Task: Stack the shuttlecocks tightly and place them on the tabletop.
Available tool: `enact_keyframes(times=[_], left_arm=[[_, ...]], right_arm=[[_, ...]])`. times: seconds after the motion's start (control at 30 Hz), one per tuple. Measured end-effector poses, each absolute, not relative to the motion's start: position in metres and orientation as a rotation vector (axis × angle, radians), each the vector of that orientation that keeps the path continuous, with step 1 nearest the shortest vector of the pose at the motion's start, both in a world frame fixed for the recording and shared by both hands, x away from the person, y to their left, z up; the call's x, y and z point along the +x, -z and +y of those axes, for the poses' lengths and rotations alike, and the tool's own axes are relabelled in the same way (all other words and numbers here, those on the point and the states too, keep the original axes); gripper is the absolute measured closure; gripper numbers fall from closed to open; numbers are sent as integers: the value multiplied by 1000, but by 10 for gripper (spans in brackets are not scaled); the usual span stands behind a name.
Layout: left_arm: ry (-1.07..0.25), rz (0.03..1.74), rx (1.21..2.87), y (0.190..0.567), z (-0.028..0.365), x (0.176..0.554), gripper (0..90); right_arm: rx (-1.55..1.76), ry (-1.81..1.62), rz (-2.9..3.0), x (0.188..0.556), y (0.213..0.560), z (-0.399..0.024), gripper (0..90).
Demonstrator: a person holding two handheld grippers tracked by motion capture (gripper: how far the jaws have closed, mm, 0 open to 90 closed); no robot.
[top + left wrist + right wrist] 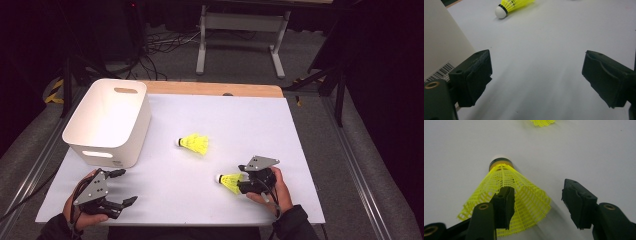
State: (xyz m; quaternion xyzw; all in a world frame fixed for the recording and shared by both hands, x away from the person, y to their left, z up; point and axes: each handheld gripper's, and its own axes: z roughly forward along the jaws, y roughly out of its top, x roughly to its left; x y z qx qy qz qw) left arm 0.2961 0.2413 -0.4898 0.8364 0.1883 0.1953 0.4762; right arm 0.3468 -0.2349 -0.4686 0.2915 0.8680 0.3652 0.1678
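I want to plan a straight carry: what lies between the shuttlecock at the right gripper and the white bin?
In the high view, a second shuttlecock lies on the white table roughly between the near shuttlecock and the white bin; otherwise bare.

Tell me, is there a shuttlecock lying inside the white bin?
No: the white bin looks bare inside in the high view, and both yellow shuttlecocks lie on the white table.

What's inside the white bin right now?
The bin looks empty: bare white floor and far wall show in the high view. The strip behind its near wall is hidden. Both shuttlecocks lie on the table.
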Motion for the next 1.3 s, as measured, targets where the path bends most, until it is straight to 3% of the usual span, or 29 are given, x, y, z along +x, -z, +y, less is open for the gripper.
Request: enact_keyframes(times=[0.5,0.9,1.3], left_arm=[[-498,460,2037,488,242,295,100],[-530,470,2034,485,244,295,97],[-549,471,2036,484,245,293,96]], right_arm=[[872,-1030,2393,333,463,-253,348],[831,-1090,2269,309,453,-258,242],[827,-1142,2335,287,460,-254,269]])
